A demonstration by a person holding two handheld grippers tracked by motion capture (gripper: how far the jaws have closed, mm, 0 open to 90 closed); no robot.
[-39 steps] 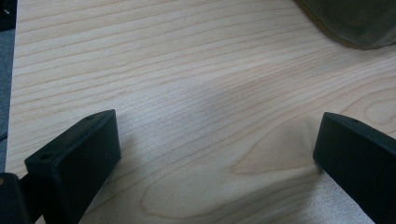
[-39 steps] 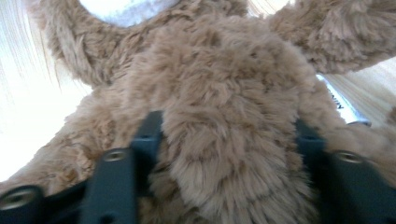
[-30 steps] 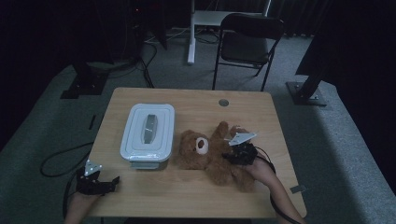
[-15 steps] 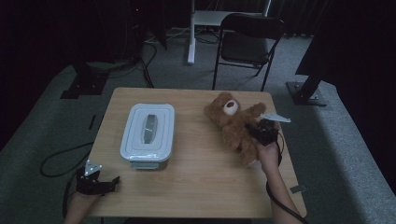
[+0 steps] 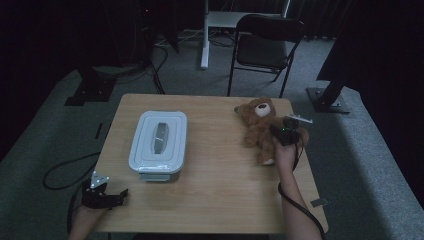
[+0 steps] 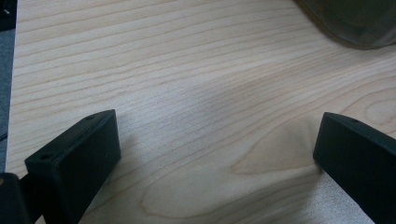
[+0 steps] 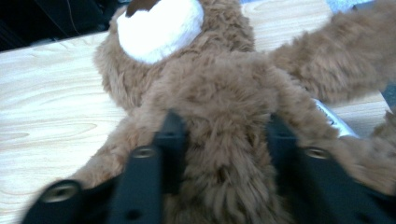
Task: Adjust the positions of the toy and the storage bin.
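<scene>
While the left gripper point(image 5: 102, 192) rests at the near left corner of the pale wooden table point(image 5: 215, 200), its two black jaws stand wide apart over bare wood grain with nothing between them, as the left gripper view shows point(image 6: 215, 154). The person's left hand point(image 5: 87, 217) comes in from the bottom edge and holds it low and level at the table's edge. Further right, towards the middle of the left half, sits a pale grey rectangular plastic box with a lid and a recessed handle point(image 5: 159, 142), well apart from both grippers.

At the far right corner lies the brown plush teddy bear with a white muzzle point(image 5: 260, 127), on its back, head towards the far edge, arms spread. In the right gripper view its shaggy body point(image 7: 219, 154) fills the space between the jaws, a white label showing at its side. The right gripper point(image 5: 286, 134) sits over the bear's lower body, the forearm stretching up from the near edge. Its jaws have just been opening, yet the fur bulges between them and they press its flanks.
</scene>
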